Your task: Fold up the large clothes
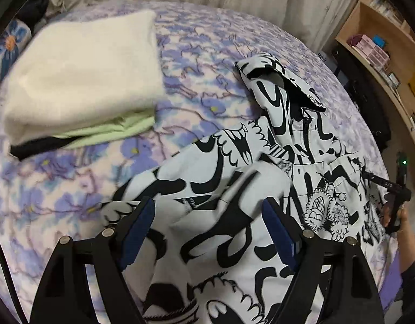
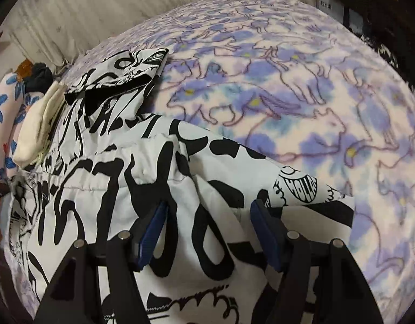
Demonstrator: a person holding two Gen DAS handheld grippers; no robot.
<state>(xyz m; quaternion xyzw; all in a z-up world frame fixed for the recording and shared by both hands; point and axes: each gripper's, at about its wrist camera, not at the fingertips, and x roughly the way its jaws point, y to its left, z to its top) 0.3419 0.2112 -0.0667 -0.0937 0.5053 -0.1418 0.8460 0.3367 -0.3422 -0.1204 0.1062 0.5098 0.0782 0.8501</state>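
Observation:
A black-and-white graphic hooded jacket [image 1: 234, 162] lies spread on the bed, its hood [image 1: 275, 81] pointing away. My left gripper [image 1: 208, 205] hangs just over the jacket's left part, jaws wide apart, with a raised fold of fabric between the blue pads [image 1: 138, 232] but not pinched. In the right wrist view the same jacket [image 2: 112, 175] shows its sleeve running right. My right gripper [image 2: 210, 205] stands open over that sleeve, cloth between the fingers and no pad pressing. The right gripper [image 1: 396, 189] and the hand [image 1: 404, 224] holding it also show at the jacket's far edge.
A stack of folded clothes [image 1: 80, 75], cream on top with green and black below, sits on the purple floral blanket [image 1: 193, 54] left of the jacket. A flowered pillow [image 1: 10, 40] lies at the headboard side. A wooden shelf [image 1: 383, 40] stands beyond the bed.

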